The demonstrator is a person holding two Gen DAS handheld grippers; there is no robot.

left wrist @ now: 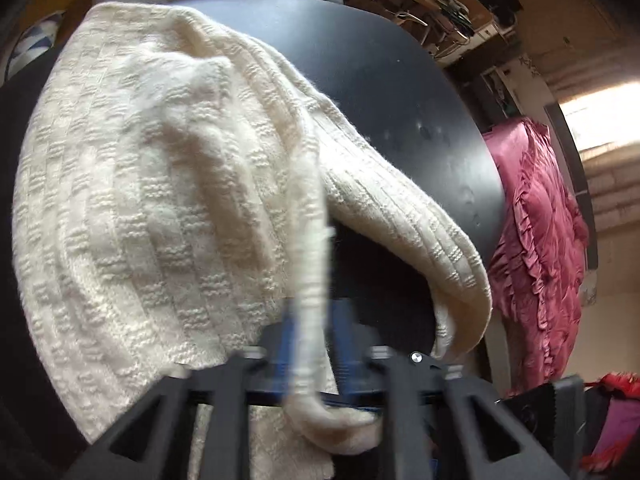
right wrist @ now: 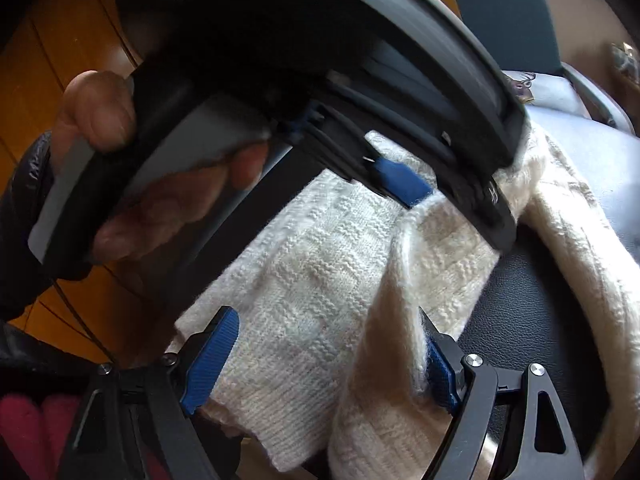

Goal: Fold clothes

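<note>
Blue pads on the left hand-held gripper (left wrist: pixel 316 344) are squeezed together on a thin edge of the cream knit sweater (left wrist: pixel 160 184), so a strip of wool runs up from between them. Seen from the right wrist, the right hand-held gripper (right wrist: pixel 324 356) has its pads wide apart, with a thick fold of the same sweater lying between them but not pinched. A hand (right wrist: pixel 120 184) holds the left tool just above that spot. Most of the sweater is spread over the dark counter (left wrist: pixel 400 92), with one side curled up. I think the fold is only just starting. Next, the right pads likely need to close on the wool, then both hands should lift and lay that side over. Pink bedding (left wrist: pixel 536 240) lies past the counter.
</note>
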